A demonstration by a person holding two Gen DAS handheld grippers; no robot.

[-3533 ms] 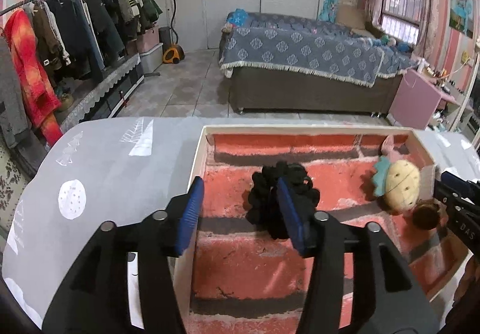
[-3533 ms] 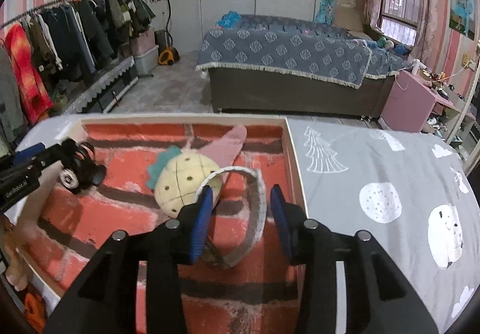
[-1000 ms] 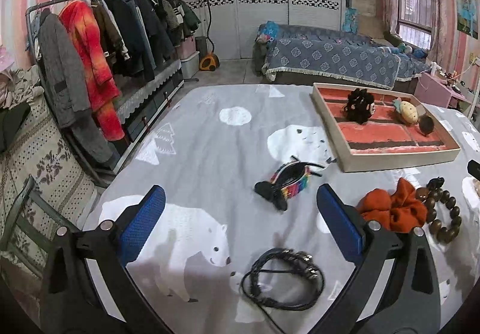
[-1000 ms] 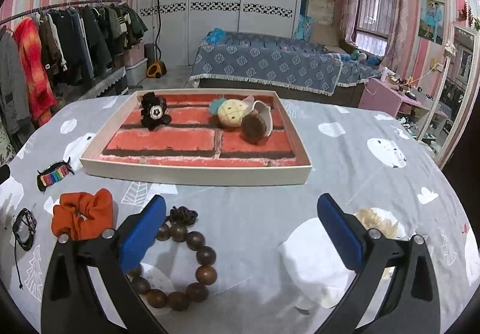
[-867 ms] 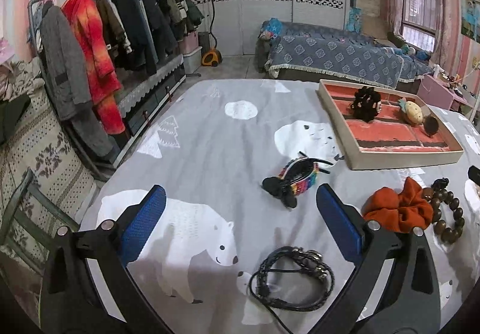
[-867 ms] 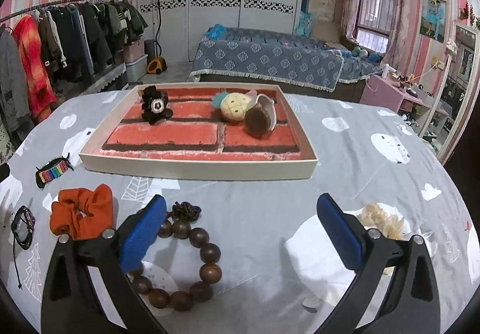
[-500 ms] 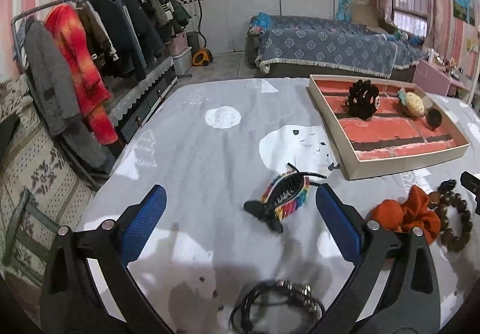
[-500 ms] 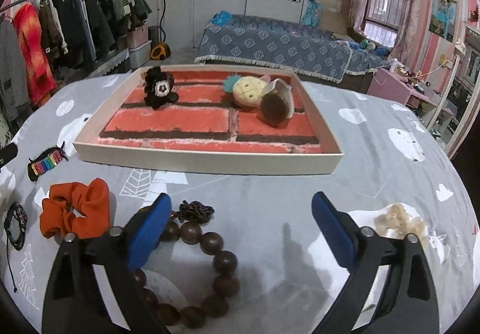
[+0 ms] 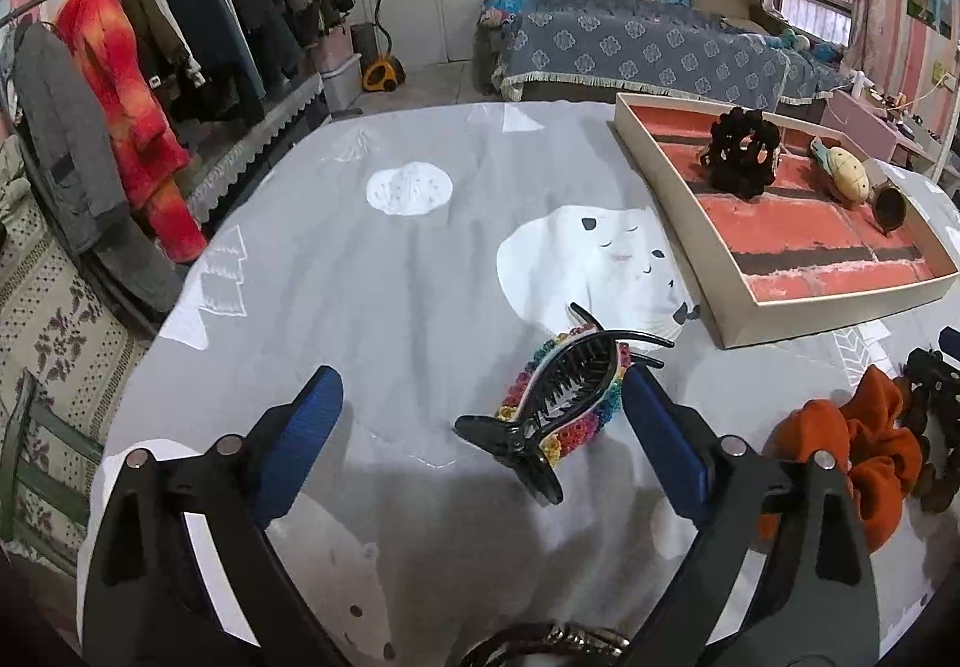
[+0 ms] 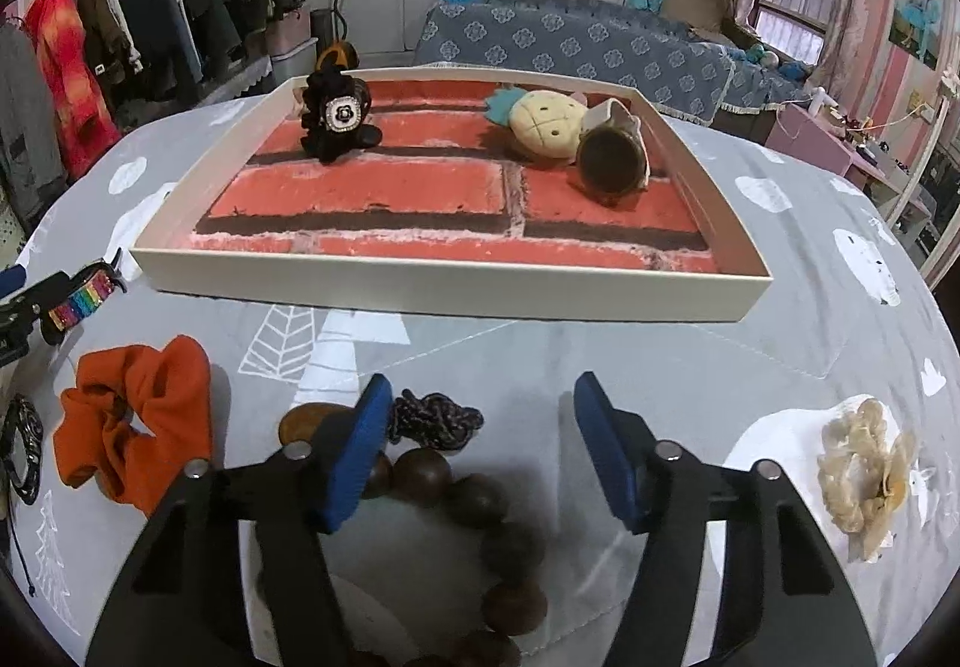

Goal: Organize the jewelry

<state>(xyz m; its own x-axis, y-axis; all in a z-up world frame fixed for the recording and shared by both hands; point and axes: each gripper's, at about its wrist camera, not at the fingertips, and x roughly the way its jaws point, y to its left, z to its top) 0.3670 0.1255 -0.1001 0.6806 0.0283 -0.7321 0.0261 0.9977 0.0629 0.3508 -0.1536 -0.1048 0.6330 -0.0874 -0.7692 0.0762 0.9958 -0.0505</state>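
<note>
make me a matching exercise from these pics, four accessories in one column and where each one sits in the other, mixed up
Things:
1. rainbow claw clip
2. wooden bead bracelet
3. black scrunchie
4. cream flower clip

Places:
A. inside the tray, far left corner
B. on the cloth between the left gripper fingers
C. on the cloth, right of the right gripper
D. under the right gripper, partly between its fingers

Pairs: 1-B, 2-D, 3-A, 4-C

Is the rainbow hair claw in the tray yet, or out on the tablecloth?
Out. The rainbow hair claw lies on the tablecloth, short of the tray, which holds three other pieces.
</note>
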